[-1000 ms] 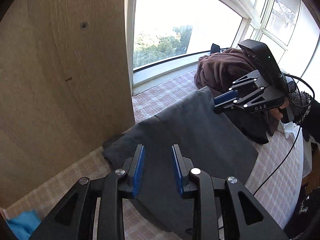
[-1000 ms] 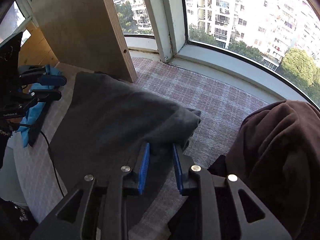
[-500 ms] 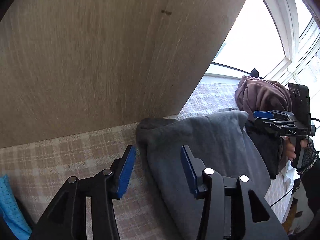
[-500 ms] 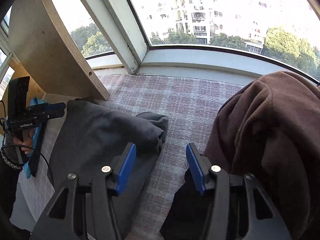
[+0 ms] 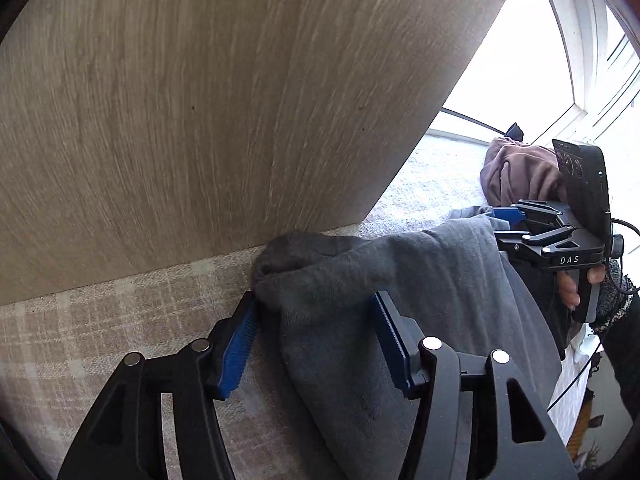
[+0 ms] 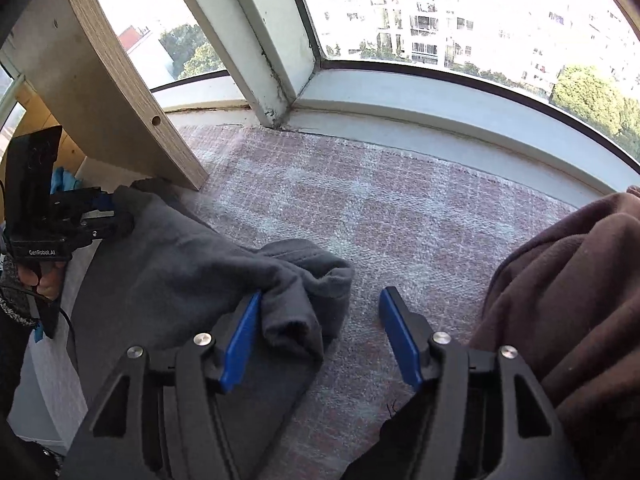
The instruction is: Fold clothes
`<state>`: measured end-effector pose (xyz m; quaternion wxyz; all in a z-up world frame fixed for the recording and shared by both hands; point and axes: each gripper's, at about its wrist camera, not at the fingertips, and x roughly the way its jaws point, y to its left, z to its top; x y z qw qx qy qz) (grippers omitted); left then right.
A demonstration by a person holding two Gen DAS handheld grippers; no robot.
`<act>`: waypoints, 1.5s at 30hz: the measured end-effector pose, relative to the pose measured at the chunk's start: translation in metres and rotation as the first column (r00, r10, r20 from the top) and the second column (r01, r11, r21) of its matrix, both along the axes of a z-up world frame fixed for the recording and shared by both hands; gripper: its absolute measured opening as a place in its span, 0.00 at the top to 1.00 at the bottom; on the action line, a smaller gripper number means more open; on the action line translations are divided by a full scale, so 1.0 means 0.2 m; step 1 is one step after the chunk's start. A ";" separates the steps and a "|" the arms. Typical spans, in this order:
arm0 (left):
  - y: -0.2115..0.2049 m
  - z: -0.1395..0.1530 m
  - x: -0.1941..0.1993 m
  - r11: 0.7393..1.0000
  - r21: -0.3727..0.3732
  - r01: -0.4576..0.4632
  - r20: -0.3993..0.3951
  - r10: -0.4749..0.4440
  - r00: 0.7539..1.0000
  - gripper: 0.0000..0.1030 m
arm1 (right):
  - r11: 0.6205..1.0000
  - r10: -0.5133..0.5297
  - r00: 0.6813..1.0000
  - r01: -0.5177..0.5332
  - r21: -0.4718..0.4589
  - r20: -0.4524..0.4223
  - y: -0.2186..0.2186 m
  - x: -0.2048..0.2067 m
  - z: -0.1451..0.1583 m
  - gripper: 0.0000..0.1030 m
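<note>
Both tongs stand spread wide, gripping nothing — the left gripper [image 5: 316, 344] straddles one bunched corner of the grey garment [image 5: 400, 300] just below the wooden panel [image 5: 220, 100], the right gripper [image 6: 320, 332] brackets the other corner, farther from that panel. The garment lies on the plaid cloth [image 6: 400, 220]; a brown garment [image 6: 580, 280] is heaped farthest from the panel.

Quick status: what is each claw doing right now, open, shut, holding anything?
Left claw: open, straddling one bunched end of the gray garment, not clamped.
Right claw: open, the garment's other end between its fingers, nothing gripped.
</note>
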<state>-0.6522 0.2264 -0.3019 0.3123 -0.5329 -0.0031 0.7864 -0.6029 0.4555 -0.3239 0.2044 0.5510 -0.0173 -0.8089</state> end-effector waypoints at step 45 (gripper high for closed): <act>-0.35 1.02 1.18 0.976 0.122 0.181 -0.321 -0.134 0.938 0.90 | 0.984 0.173 0.866 -0.135 0.114 -0.468 -0.26 1.45 1.09 0.87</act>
